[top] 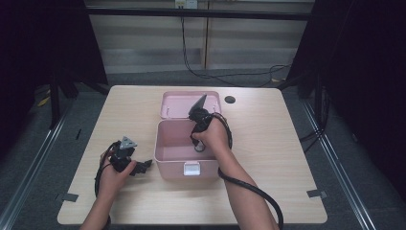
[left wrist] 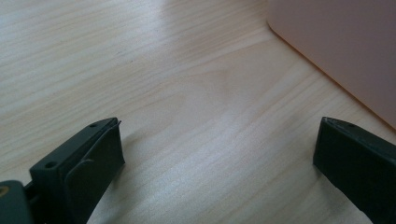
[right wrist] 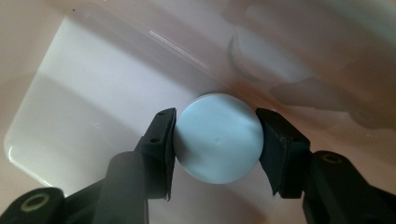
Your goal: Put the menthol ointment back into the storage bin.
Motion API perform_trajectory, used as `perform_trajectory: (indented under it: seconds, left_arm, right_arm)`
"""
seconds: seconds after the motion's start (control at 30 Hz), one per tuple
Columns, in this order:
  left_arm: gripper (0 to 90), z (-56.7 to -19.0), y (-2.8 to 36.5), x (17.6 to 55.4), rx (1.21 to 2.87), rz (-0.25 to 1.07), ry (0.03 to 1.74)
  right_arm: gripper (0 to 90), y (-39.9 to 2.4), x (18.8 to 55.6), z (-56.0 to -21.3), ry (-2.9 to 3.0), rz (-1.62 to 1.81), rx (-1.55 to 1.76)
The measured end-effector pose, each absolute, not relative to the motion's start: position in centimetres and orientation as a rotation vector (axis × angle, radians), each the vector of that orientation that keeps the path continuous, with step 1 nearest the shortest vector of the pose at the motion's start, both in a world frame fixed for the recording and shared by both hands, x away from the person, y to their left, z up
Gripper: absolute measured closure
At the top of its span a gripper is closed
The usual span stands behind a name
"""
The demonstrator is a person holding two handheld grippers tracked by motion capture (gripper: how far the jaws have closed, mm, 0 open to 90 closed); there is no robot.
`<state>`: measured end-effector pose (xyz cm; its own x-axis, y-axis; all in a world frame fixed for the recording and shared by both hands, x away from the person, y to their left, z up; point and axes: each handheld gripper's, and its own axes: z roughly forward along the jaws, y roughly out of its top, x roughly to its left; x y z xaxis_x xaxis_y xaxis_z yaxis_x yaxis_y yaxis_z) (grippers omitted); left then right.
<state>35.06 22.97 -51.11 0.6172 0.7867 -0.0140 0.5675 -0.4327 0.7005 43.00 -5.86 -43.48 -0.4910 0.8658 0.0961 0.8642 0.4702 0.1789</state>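
A pink box (top: 173,168) stands open in the middle of the table, its lid (top: 178,104) laid back behind it. My right gripper (top: 198,146) reaches down into the box from above. In the right gripper view the right gripper (right wrist: 215,134) is shut on a round pale blue-white cap (right wrist: 219,140), with a pad pressed on each side of it. The cap sits close to the box's inner wall (right wrist: 322,42), above the pale floor (right wrist: 93,102). My left gripper (top: 142,167) lies on the table just left of the box. The left gripper (left wrist: 219,130) is open over bare wood.
The light wooden table (top: 268,143) has free room to the right of the box and along its front edge. A dark round hole (top: 230,99) sits near the far edge. The box's outer wall (left wrist: 345,51) stands close beside my left gripper's right finger (left wrist: 355,154).
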Motion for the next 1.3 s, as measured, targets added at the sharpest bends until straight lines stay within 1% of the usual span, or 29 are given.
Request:
perform_trajectory:
  seconds: [0.13, 0.63, 1.3]
  left_arm:
    - [1.0, -51.1, 23.0, 35.1, 2.163, 0.416, 1.057]
    - [1.0, -51.1, 23.0, 35.1, 2.161, 0.415, 1.057]
    - [0.5, -51.1, 23.0, 35.1, 2.166, 0.412, 1.056]
  right_arm:
    - [47.1, -5.7, 42.9, -43.2, 2.688, 0.336, 1.57]
    - [45.7, -6.0, 42.4, -41.8, 2.688, 0.34, 1.544]
    - [44.3, -6.5, 40.8, -39.2, 2.718, 0.386, 1.47]
